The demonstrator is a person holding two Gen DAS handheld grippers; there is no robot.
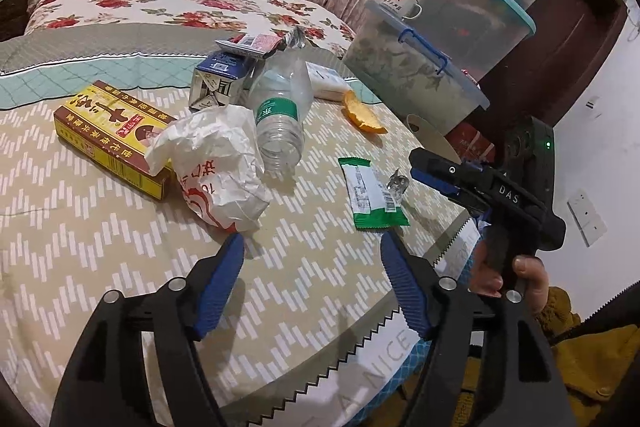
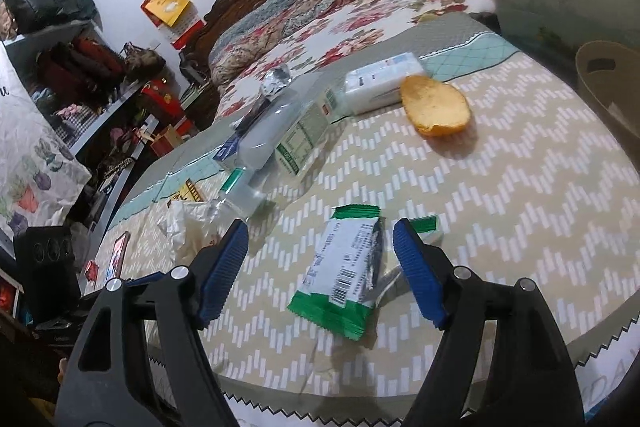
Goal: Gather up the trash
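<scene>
A bedroom: trash lies on a zigzag-patterned cloth (image 1: 120,267). Left tongs (image 1: 312,283) gape empty below one crumpled paper bag (image 1: 216,163). Right tongs (image 2: 320,267) gape around one green wrapper (image 2: 340,271), not gripping.

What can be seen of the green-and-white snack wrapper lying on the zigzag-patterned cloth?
The green-and-white snack wrapper is a flat, crinkled plastic packet with green crimped ends, a white middle with small print and a barcode. It lies flat on the zigzag-patterned cloth, one end apparently torn open with silvery lining showing. A small silvery scrap lies beside it. The open right gripper straddles it, pads apparently not touching.
</scene>
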